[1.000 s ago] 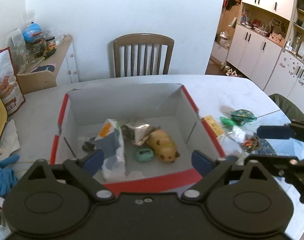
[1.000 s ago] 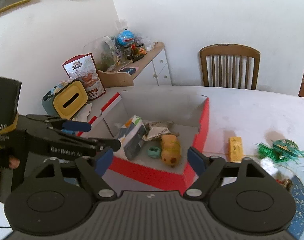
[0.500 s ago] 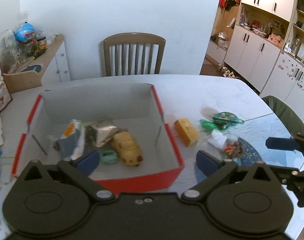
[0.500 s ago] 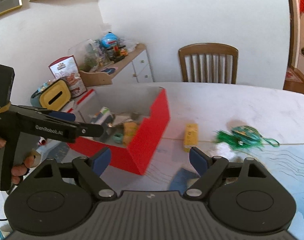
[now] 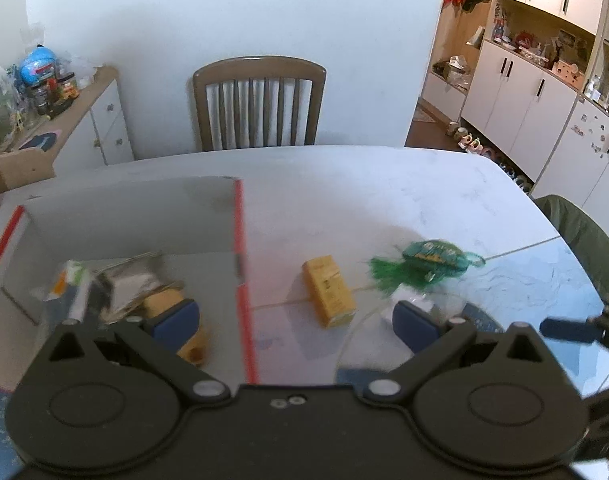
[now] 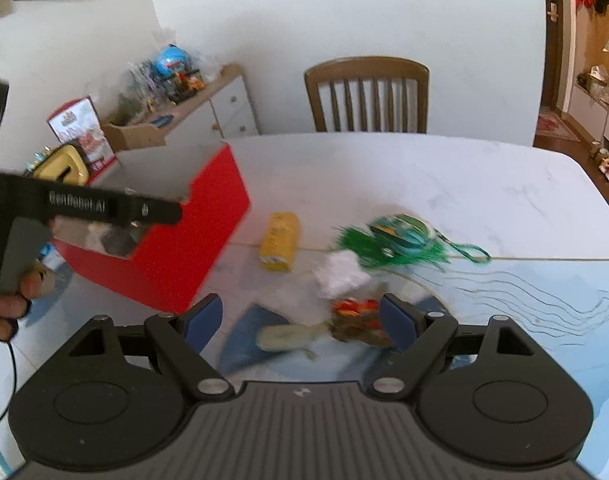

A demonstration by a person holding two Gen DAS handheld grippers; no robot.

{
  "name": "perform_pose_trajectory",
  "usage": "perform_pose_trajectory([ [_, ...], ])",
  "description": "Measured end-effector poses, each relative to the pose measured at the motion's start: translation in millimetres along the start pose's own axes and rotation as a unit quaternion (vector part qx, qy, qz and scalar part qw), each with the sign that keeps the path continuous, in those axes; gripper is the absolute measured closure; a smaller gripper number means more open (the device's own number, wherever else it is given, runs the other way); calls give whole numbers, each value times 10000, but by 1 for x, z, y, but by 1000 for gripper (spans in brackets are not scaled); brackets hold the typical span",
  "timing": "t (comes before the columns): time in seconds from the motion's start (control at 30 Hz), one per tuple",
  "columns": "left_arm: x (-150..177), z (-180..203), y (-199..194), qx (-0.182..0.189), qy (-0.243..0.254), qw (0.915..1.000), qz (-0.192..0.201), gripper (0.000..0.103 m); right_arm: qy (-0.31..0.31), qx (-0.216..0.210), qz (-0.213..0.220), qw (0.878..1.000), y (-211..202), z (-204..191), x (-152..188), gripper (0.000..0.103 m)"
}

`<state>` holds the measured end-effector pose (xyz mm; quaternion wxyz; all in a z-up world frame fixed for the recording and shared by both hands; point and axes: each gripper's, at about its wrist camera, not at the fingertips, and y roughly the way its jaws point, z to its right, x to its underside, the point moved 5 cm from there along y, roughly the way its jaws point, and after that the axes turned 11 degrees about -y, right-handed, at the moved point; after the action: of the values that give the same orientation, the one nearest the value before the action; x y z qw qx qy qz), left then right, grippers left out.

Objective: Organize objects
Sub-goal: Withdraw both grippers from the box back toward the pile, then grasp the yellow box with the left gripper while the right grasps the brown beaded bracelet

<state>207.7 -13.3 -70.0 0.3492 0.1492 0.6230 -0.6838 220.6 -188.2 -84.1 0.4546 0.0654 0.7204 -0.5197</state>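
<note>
The right gripper point(image 6: 300, 322) hangs with its blue-padded jaws spread wide and empty, low over the near part of the white marble table point(image 6: 444, 176). Right between and just beyond its pads lies a small clear wrapped packet with red and orange contents point(image 6: 354, 314), blurred, with a crumpled white wad point(image 6: 338, 274) just beyond it. Further off lie a green tasselled sachet with a cord loop point(image 6: 400, 240) to the right and a small yellow carton point(image 6: 280, 242) to the left, well apart from each other. Far left stands the red cardboard box with a white interior point(image 6: 176, 252), which already contains several items.

The left gripper point(image 5: 294, 328) is likewise wide and empty, straddling the box's right wall point(image 5: 240, 264), with the carton just right of that wall.

The packet looks light, soft and crinkly, likely slippery in its film; a pinch across its bunched middle should hold better than one at an edge. The carton seems stiff and light, best taken across its narrow sides. The sachet is limp, and its tassels or cord may snag.
</note>
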Motion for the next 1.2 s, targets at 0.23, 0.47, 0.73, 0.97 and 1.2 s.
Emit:
perform_pose_trajectory([
  [0.23, -11, 32, 34, -168, -38, 9999, 15, 0, 51, 35, -119, 9999, 17, 29, 11, 17],
  [0.47, -14, 50, 72, -403, 11, 9992, -51, 0, 108, 300, -384, 9988, 41, 63, 19, 17],
  [0.73, -11, 53, 102, -682, 45, 9976, -121, 1, 256, 532, -705, 9958, 74, 91, 34, 19],
  [0.97, -1, 52, 125, -911, 132, 9954, -273, 5, 315, 476, -876, 9945, 94, 96, 41, 32],
  [1.2, 2, 52, 139, -981, 151, 9945, -345, 18, 279, 394, -892, 9948, 105, 92, 38, 48],
])
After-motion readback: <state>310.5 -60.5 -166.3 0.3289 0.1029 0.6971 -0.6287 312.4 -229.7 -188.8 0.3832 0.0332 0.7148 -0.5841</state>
